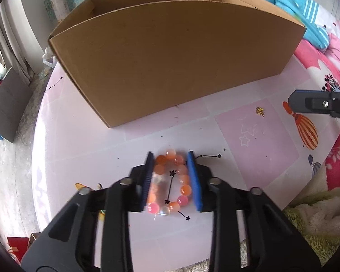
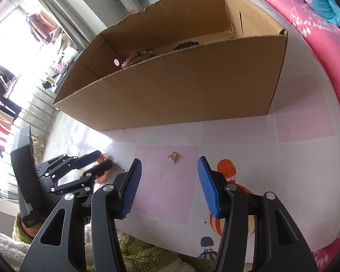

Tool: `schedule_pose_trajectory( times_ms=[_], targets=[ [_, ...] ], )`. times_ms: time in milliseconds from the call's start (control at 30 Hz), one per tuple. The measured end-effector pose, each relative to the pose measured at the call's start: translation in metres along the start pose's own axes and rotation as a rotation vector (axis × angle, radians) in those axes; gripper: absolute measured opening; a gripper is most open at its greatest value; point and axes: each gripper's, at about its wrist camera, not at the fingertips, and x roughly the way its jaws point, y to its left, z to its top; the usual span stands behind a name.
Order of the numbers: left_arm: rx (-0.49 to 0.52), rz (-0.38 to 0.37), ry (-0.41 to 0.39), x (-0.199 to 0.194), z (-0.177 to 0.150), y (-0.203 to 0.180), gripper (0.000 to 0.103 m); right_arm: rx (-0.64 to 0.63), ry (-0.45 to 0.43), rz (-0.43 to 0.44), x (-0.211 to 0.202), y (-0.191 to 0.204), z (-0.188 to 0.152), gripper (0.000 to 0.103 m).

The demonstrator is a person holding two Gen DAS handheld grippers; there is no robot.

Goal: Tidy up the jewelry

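A bracelet of orange and pink beads (image 1: pixel 183 189) lies on the pale pink table (image 1: pixel 249 136), pressed into an oval. My left gripper (image 1: pixel 171 165) has its blue pads against both sides of it, shut on the bracelet. In the right wrist view the left gripper (image 2: pixel 104 158) shows at the left with peach beads (image 2: pixel 100 179) between its fingers. A small gold chain piece (image 2: pixel 174 158) lies just beyond my right gripper (image 2: pixel 169 161), which is open and holds nothing. The gold chain piece (image 1: pixel 260 111) also shows in the left wrist view, beside a finger of the right gripper (image 1: pixel 301 102).
An open cardboard box (image 2: pixel 181 86) stands at the back of the table, with beaded bracelets (image 2: pixel 138 56) and a dark item (image 2: pixel 185 44) inside. In the left wrist view only the wall of the cardboard box (image 1: pixel 170 63) shows. Pink bedding (image 2: pixel 317 34) lies right, a green fluffy rug (image 2: pixel 142 253) at the near edge.
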Motion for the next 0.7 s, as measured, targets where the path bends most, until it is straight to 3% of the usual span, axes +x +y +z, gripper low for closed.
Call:
schedule_pose_trajectory(
  times_ms=[167, 367, 700],
  targets=[
    [-0.008, -0.012, -0.011, 0.0, -0.002, 0.007, 0.019, -0.055, 0.003, -0.027, 0.014, 0.01, -0.004, 0.049],
    [-0.007, -0.017, -0.014, -0.002, -0.006, 0.009, 0.019, -0.14, 0.003, -0.109, 0.033, 0.022, -0.003, 0.025],
    [-0.005, -0.03, -0.027, -0.001, -0.006, 0.023, 0.019, -0.281, -0.009, -0.212, 0.048, 0.039, -0.003, 0.005]
  ],
)
